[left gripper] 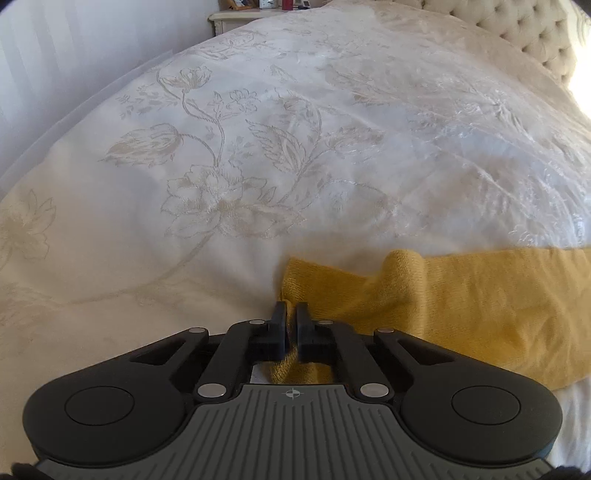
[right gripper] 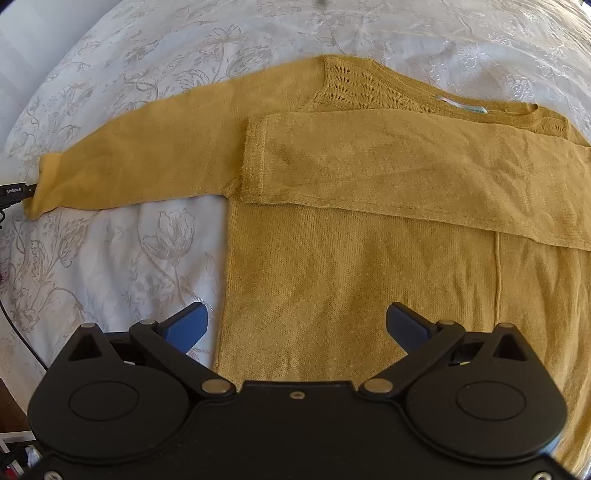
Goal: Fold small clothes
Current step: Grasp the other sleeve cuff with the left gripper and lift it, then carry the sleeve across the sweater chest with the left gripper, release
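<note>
A mustard-yellow knit sweater [right gripper: 369,277] lies flat on the bed. One sleeve [right gripper: 406,170] is folded across its chest. The other sleeve [right gripper: 129,162] stretches out to the left. My left gripper [left gripper: 290,314] is shut on the cuff of that outstretched sleeve [left gripper: 443,306]; its tip also shows at the left edge of the right wrist view [right gripper: 16,192]. My right gripper [right gripper: 295,325] is open and empty, hovering over the sweater's lower left edge.
The bed has a white floral bedspread [left gripper: 221,166]. A tufted headboard [left gripper: 517,26] and a nightstand [left gripper: 236,14] with small items stand at the far end. A black cable [right gripper: 18,332] runs along the left of the right wrist view.
</note>
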Demonstrator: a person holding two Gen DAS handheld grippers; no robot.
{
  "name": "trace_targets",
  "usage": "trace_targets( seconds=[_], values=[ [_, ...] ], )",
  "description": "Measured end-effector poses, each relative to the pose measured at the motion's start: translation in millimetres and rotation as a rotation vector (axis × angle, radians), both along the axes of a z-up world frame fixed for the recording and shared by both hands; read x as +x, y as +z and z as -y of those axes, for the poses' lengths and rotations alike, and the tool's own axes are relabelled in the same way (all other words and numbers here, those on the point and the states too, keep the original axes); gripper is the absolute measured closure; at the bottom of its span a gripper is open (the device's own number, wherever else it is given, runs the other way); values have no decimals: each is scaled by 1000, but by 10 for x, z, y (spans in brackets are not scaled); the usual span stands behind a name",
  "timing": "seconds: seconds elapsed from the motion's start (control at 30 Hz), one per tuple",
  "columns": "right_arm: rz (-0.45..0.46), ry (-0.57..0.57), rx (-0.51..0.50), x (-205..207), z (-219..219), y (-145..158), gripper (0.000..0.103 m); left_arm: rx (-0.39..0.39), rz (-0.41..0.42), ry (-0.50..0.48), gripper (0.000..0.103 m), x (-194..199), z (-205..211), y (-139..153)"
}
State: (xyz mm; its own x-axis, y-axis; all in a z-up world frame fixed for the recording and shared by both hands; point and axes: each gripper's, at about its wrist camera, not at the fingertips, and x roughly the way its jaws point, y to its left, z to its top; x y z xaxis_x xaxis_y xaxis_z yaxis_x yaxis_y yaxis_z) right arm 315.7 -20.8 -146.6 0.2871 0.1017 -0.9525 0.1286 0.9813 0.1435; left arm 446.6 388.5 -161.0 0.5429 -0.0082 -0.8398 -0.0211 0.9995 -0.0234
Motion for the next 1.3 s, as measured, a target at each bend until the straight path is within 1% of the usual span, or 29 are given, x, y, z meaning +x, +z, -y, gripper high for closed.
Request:
trace_targets(
  seconds=[0.07,0.13,0.23,0.33,0.4,0.47,0.53,0.63,0.73,0.83,0.93,1.03,1.1,1.13,1.17,1.2,1.3],
  values=[
    [5,-3,5,-10,25,6,1,-35,27,28,98,-18,-5,112],
    [13,-14,11,-34,69,14,1,-90,64,54,98,-41,-5,278],
    [27,-33,28,-108,163,27,1,-167,153,64,98,-99,73,642],
    [41,-50,49,-202,269,20,1,-239,226,52,98,-128,226,1019],
    [49,-61,69,-273,350,4,1,-290,281,35,98,-148,391,1276],
    [57,-65,91,-342,434,-13,1,-320,319,13,98,-156,627,1478],
    [68,-60,109,-420,532,-20,1,-346,343,-17,98,-173,923,1628],
    [90,-56,124,-552,722,3,1,-369,363,-73,98,-197,1452,1758],
    [118,-66,126,-709,975,50,1,-408,361,-132,98,-236,2072,1770],
    [133,-86,128,-853,1259,76,1,-459,344,-186,98,-300,2745,1696],
    [145,-105,128,-969,1528,96,1,-481,335,-247,98,-342,3402,1569],
    [155,-123,130,-1062,1773,110,1,-491,297,-299,97,-401,3952,1390],
    [160,-131,130,-1103,1900,116,1,-476,245,-336,91,-451,4261,1239],
    [162,-134,129,-1128,1984,115,1,-461,216,-354,74,-517,4365,1171],
    [163,-137,128,-1137,2030,115,1,-445,202,-365,61,-588,4440,1126],
    [163,-142,126,-1150,2081,114,1,-422,193,-373,58,-659,4496,1054],
    [164,-164,126,-1176,2232,104,1,-335,153,-398,57,-893,4581,871]
  ],
)
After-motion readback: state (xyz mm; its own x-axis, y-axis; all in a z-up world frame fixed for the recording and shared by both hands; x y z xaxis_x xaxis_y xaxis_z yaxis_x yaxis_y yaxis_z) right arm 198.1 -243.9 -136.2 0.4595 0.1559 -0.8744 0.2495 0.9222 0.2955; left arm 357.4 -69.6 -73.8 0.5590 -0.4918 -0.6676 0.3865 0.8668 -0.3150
